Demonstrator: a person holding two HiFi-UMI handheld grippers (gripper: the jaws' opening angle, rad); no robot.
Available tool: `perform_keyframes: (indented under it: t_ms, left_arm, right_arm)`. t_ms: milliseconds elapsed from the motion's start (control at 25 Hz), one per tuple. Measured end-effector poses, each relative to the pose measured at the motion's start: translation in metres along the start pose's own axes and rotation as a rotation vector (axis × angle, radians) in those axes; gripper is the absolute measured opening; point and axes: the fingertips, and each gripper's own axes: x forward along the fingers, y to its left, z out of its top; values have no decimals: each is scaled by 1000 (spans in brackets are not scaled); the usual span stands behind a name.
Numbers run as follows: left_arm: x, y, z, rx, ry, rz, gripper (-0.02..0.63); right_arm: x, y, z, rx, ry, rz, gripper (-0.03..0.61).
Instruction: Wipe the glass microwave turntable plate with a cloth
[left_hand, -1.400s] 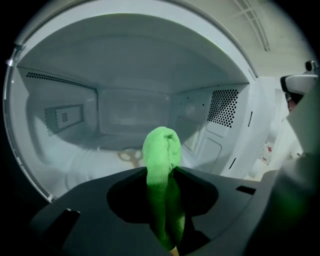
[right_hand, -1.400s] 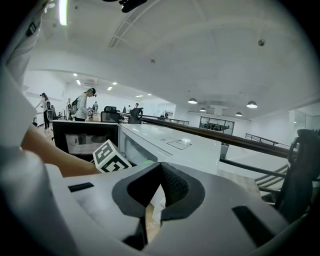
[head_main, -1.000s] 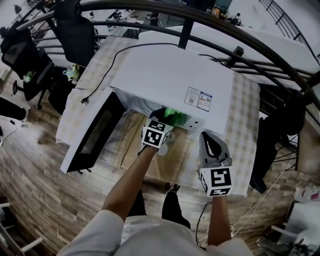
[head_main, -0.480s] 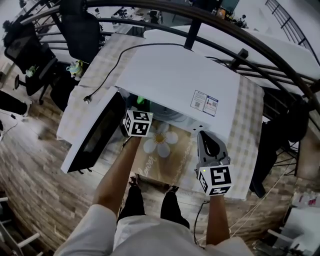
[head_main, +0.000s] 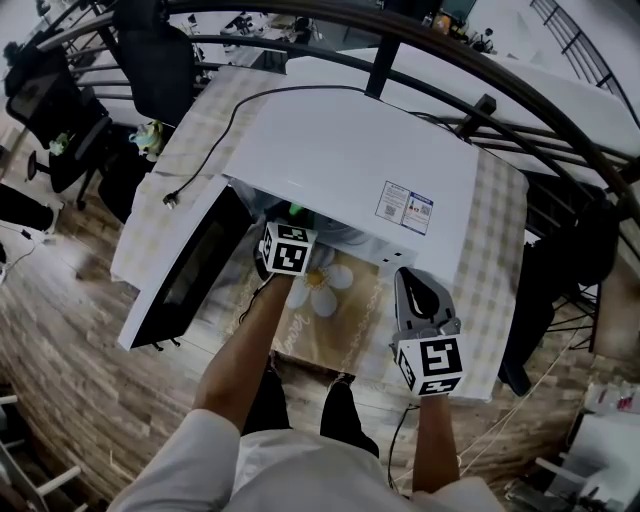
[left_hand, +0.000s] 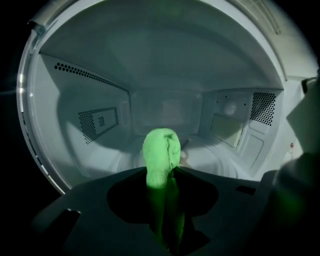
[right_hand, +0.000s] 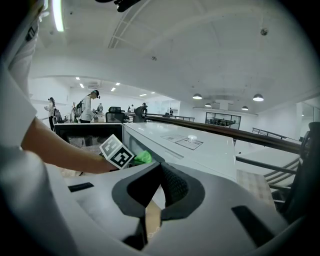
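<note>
My left gripper (left_hand: 161, 176) is shut on a bright green cloth (left_hand: 160, 149), whose rolled end sticks out past the jaws. It reaches into the white microwave (head_main: 350, 160), with the cloth end over the glass turntable plate (left_hand: 220, 161) on the cavity floor; I cannot tell whether they touch. From the head view the left gripper (head_main: 290, 226) sits at the left part of the oven mouth, a bit of green cloth (head_main: 296, 211) showing. My right gripper (head_main: 412, 280) hangs outside, in front of the microwave's right corner. Its jaws (right_hand: 161, 167) meet at the tips with nothing between them.
The microwave door (head_main: 185, 265) stands swung open to the left. A flowered mat (head_main: 325, 285) lies on the checked tablecloth (head_main: 490, 260) before the oven. A black power cord (head_main: 215, 140) trails off left. A dark railing (head_main: 400, 45) and office chairs (head_main: 160, 60) lie beyond.
The left gripper with the cloth swept from the right of the oven mouth to the left, then came back a little to the right. The right gripper barely moved.
</note>
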Motion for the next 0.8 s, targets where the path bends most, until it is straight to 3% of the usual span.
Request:
perform_keyframes:
  t_ms: [160, 560, 680, 800]
  left_arm:
    - [-2, -34, -2, -20, 15, -50, 135]
    - [-4, -128, 0, 39, 60, -243, 135]
    - [-10, -153, 2, 32, 49, -336, 135]
    - [-20, -151, 7, 26, 6, -339, 135]
  right_arm:
    - [-7, 0, 9, -9, -16, -4, 14]
    - [-33, -6, 20, -24, -32, -47, 14]
    - [-41, -8, 22, -33, -34, -58, 14]
    - [-44, -9, 27, -33, -43, -67, 14]
